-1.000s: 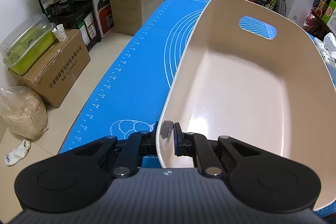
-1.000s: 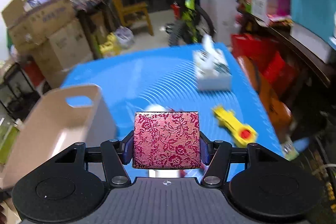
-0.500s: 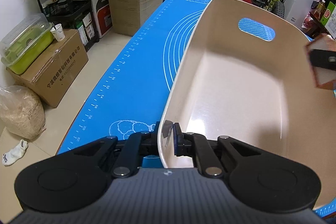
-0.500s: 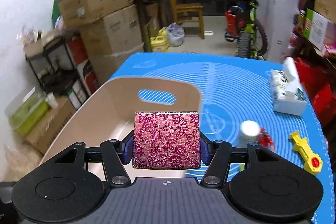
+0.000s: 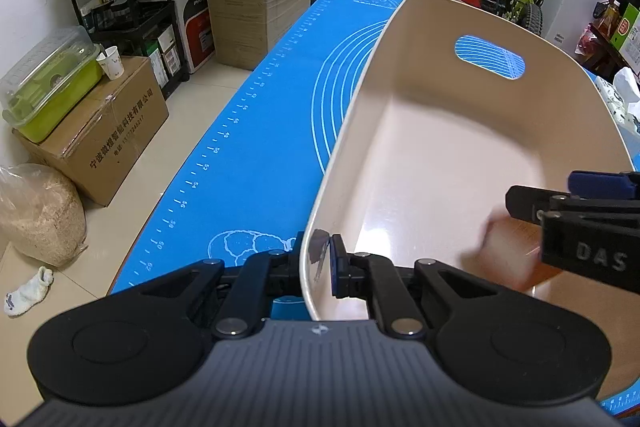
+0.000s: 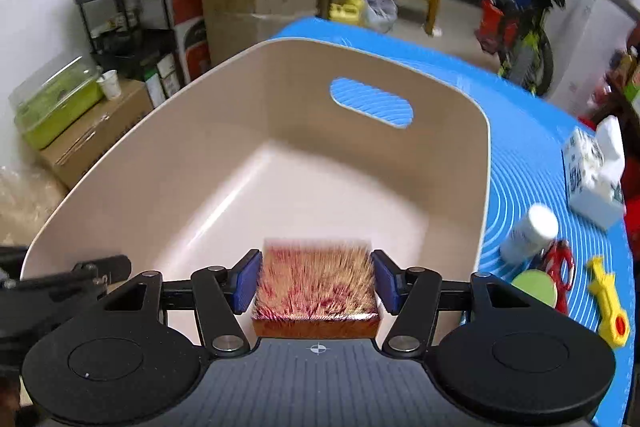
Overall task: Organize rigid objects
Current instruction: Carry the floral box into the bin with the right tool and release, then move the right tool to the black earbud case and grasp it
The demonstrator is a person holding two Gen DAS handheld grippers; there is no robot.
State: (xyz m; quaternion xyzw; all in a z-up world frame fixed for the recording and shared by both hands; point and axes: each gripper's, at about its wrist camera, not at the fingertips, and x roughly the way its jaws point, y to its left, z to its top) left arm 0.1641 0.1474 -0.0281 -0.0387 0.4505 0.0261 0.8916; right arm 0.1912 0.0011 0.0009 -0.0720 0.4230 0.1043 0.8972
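1. Now the left gripper is clenched on the near wall of the beige bin, one finger inside the rim, one outside.
2. Over the bin's inside, the right gripper has just been widening its jaws; narrow gaps show beside both blue pads.
3. Between those pads, the floral box is blurred and loose, low above the bin floor.
4. Right of the fingers, a white bottle and yellow tool lie on the blue mat.

box above bin; bottle right
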